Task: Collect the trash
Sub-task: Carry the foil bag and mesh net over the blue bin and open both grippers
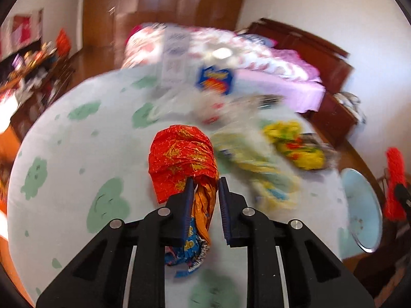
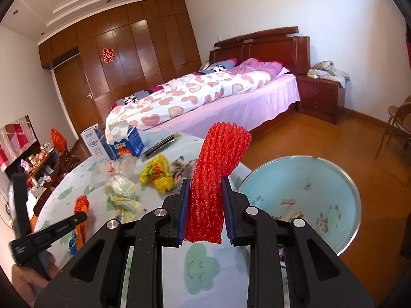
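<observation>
Red foam net (image 2: pixel 215 184) clamped in right gripper (image 2: pixel 206 183) beside basin (image 2: pixel 346 179); left gripper (image 1: pixel 205 183) pinching orange wrapper (image 1: pixel 179 161).

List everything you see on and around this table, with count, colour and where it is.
Red foam net sleeve: one, red, clamped in right tongs.
Red-orange foil wrapper: one, between left tongs' fingers, grip unclear.
Yellow plastic bag: one, mid-table.
Pale crumpled bag: one, whitish-yellow, mid-table.
Blue carton: one, far edge.
White box: one, beside carton.
Light-blue metal basin: one, right of table.
Bed: one, pink, behind.
Left tongs: black.
Right tongs: black.
</observation>
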Motion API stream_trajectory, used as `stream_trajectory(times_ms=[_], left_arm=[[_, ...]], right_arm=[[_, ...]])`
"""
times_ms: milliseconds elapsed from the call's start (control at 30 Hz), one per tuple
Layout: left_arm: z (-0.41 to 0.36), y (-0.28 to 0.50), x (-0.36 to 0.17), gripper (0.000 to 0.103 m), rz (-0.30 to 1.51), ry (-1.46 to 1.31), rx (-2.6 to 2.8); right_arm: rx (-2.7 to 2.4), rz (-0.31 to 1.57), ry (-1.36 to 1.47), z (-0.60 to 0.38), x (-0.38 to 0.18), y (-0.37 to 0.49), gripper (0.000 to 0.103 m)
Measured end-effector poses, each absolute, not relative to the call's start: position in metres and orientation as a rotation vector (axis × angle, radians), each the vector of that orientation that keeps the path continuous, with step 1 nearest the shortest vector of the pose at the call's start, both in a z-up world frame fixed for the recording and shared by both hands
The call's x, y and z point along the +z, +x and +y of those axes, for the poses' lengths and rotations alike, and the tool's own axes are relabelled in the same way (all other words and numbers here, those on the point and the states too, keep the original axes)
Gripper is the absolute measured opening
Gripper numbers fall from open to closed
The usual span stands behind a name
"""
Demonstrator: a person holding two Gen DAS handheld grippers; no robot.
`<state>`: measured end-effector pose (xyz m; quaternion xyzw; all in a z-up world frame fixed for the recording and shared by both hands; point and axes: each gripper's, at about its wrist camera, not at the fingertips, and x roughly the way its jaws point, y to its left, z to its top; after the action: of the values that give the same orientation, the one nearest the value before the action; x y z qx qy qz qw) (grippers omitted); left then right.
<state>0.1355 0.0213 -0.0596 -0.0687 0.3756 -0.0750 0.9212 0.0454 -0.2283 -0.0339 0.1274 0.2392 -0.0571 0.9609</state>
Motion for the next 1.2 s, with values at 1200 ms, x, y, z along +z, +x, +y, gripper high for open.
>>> stream_trajectory(times_ms=[1200], left_arm=[[-0.203, 0.099, -0.045, 0.02, 0.756, 0.055, -0.779]], right_arm=[[-0.363, 0.604, 0.298, -0.356, -0.06, 0.028, 0.025]])
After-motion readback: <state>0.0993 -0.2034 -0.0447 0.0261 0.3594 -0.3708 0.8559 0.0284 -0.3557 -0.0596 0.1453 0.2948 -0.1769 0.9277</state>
